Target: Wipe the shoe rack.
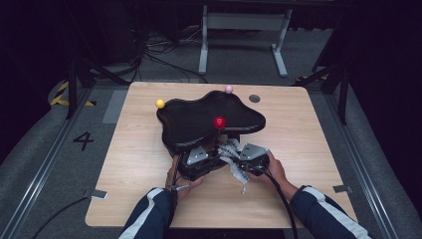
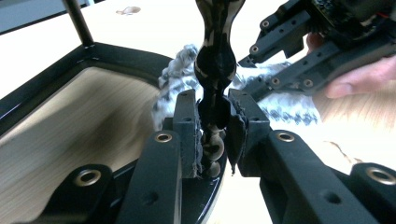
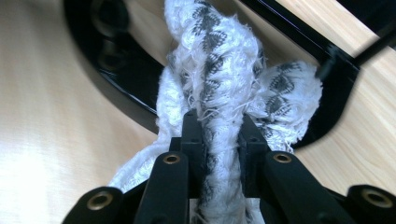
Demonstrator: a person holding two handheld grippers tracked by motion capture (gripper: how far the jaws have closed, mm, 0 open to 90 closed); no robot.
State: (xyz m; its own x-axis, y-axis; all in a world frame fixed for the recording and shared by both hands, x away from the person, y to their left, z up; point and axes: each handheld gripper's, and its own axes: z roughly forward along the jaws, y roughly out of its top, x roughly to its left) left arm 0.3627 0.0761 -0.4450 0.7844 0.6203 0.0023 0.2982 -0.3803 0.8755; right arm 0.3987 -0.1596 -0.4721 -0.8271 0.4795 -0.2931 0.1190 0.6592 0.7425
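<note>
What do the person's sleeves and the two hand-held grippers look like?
Both sleeves are dark navy with a white stripe. Each hand-held gripper, left and right, is black, with a grey three-cornered plate on top and a black cable trailing back. Brass-coloured rivets dot the jaws.

A yellow ball (image 1: 159, 103) and a pink ball (image 1: 229, 89) sit on the wooden table (image 1: 308, 129); cables (image 1: 164, 55) lie on the floor beyond.

One mark can be read: a dark numeral "4" (image 1: 83, 140) on the grey floor (image 1: 45, 164) to the left of the tabletop (image 1: 298, 129), seen in the high view. Beyond it on the floor lies yellow-and-black hazard striping (image 1: 62, 93), which carries no lettering. Nothing else bears legible writing, labels or brands.
</note>
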